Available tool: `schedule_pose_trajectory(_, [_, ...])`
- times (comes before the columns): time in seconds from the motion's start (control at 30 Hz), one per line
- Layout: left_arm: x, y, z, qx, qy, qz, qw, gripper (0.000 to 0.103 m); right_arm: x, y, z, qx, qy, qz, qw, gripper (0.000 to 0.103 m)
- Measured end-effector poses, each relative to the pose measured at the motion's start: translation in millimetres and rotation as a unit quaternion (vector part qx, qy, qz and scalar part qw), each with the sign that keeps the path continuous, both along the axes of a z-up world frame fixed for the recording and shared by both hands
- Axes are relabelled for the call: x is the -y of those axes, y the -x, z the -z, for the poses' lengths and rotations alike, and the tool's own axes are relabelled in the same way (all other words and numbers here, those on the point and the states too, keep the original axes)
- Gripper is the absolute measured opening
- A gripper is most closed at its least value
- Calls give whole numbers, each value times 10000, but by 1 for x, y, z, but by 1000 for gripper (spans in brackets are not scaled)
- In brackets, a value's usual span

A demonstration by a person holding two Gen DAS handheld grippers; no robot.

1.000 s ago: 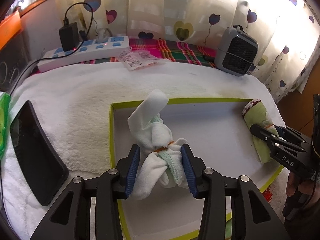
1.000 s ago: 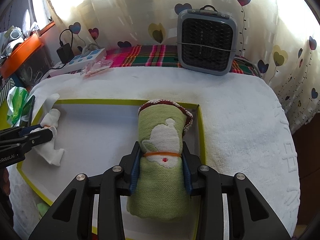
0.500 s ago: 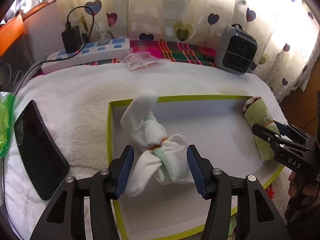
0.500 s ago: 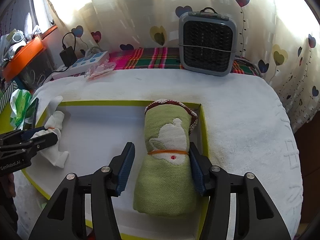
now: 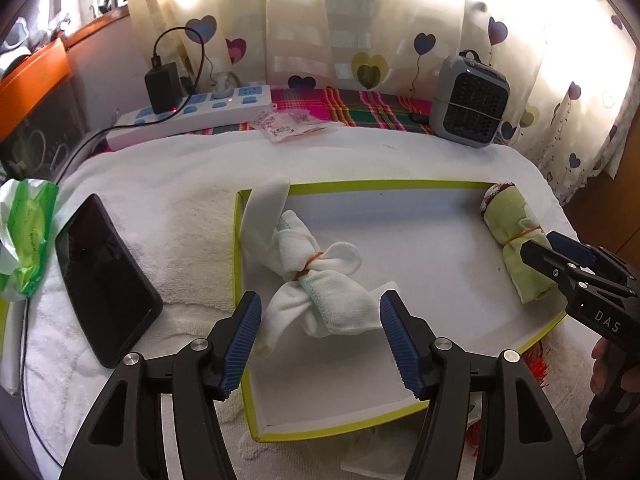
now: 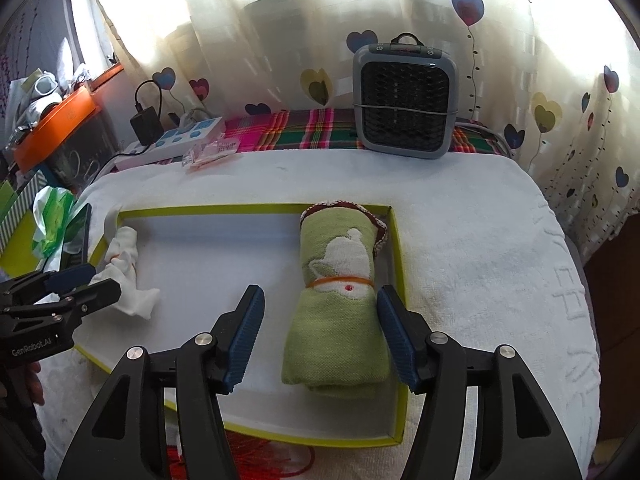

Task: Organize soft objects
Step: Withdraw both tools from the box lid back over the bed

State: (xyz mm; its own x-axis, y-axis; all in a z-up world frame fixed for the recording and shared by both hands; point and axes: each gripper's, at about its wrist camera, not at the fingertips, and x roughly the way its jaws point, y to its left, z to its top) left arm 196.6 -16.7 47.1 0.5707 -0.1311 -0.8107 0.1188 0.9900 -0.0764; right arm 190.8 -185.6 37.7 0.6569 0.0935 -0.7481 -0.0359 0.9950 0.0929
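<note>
- The left gripper (image 6: pixel 60 284) carries the white print "GenRobot.AI" on its black body; the right gripper (image 5: pixel 560 256) carries the letters "DAS".
- Small packets (image 5: pixel 286 126) with red print lie far ahead of the left gripper, but the print is too small to read.
- The white cloth bundle (image 5: pixel 316 284) is soft terry cloth with a pale green hem, tied in the middle by an orange rubber band. It lies inside the tray (image 5: pixel 360 188) at its left end, between the left gripper's (image 5: pixel 320 340) blue ribbed pads (image 5: pixel 242 340); one end hangs over the tray's rim.
- The left jaws are opening, and the pads do not touch the bundle.
- The green cloth roll (image 6: pixel 340 300) is knitted, with a white teapot picture, a dark red edge and an orange rubber band. It lies inside the tray (image 6: pixel 240 209) at its right end, between the right gripper's (image 6: pixel 320 336) pads (image 6: pixel 396 340).
- The right jaws are opening too, and a gap shows on both sides of the roll.
- The tray is a flat white cardboard box with a yellow-green rim, on a white fluffy towel (image 6: pixel 480 240).
- A black phone (image 5: pixel 104 280) lies left of the left gripper; a grey fan heater (image 6: pixel 404 100) stands ahead of the right one.
- One second ago both pairs of pads pressed on their bundles; now both are free, and both grippers have drawn back a little.
</note>
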Motion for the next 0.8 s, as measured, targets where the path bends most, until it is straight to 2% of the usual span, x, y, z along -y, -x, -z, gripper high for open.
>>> schedule_pose_trajectory(0.4, [-5,29,-10,96,-84,-79,9999,61,-2,28,-11,122,-18,-41,9999,59])
schedule_pose_trajectory(0.6, [-10,51,-14,277,-367,-251,9986,61,0,44,-17,192,-27,11,9998,59])
schedule_pose_trajectory(0.8, [-18,76,-15,395,-402,-419,9975,61,4,65,-20,261,-66,125,9996,59])
